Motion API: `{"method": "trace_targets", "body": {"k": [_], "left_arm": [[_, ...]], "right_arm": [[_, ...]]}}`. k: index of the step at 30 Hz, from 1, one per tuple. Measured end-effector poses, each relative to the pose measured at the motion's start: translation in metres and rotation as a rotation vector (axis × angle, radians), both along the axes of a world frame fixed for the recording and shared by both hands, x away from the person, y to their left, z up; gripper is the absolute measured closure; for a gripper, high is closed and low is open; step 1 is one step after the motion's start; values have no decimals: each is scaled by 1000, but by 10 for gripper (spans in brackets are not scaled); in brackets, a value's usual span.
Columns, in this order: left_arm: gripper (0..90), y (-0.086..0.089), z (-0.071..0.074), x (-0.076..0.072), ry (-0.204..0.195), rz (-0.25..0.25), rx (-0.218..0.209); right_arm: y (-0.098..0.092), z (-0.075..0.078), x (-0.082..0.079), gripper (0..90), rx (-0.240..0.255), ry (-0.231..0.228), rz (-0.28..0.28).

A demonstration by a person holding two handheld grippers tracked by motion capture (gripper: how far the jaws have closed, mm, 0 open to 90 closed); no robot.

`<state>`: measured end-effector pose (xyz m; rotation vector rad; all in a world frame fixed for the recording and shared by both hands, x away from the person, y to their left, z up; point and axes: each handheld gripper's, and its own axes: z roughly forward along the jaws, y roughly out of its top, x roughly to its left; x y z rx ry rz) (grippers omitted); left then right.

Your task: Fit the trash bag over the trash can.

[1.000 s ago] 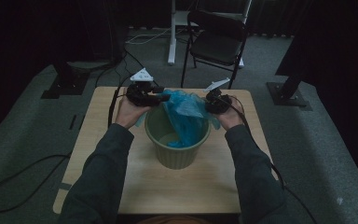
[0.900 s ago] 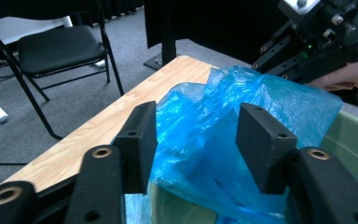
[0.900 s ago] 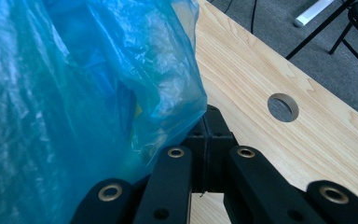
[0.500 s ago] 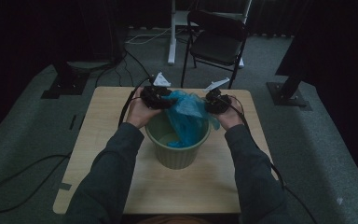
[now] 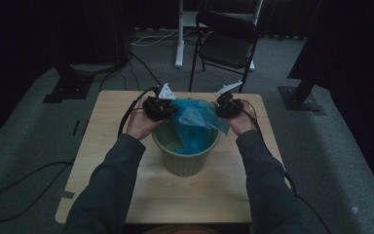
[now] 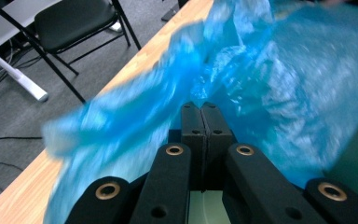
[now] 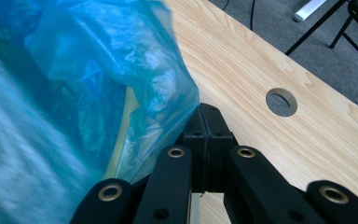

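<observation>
High view: blue bag (image 5: 195,124) is stretched crosswise over the green bin (image 5: 185,156) mid-table (image 5: 107,190), long axis running left-right between the two hands, lower part hanging down into the bin. Left gripper (image 5: 158,108) sits at the bag's left edge, right gripper (image 5: 228,107) at its right edge, both just above the bin's far rim. Chair (image 5: 226,44) behind the table. Left gripper view: left gripper (image 6: 200,109) jaws have just been closing and now meet tip to tip; bag (image 6: 242,79) film bunches right around and beyond the tips and fans out to both sides, so it looks pinched on a fold, though the contact itself is blurred. Table edge (image 6: 135,70) runs diagonally behind. Right gripper view: right gripper (image 7: 209,112) jaws fully together, bag (image 7: 98,70) corner drawn down into the tips from the left, film taut. Bare table (image 7: 261,60) with a round hole (image 7: 281,101) to the right.
</observation>
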<state>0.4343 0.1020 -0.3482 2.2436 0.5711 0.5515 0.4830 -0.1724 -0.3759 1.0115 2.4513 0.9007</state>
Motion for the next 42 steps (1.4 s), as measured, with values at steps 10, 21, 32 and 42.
{"method": "trace_targets", "body": {"k": [10, 21, 32, 42], "left_arm": [[899, 41, -9, -31, -12, 29, -44], [900, 83, -9, -54, -6, 60, -134], [900, 99, -16, -63, 15, 76, -158], [900, 88, -15, -65, 16, 46, -163]], "right_arm": [[-11, -2, 2, 900, 17, 15, -32], [-21, 3, 3, 900, 29, 12, -74], [-28, 7, 4, 900, 42, 6, -103], [-27, 20, -10, 696, 64, -34, -50]]}}
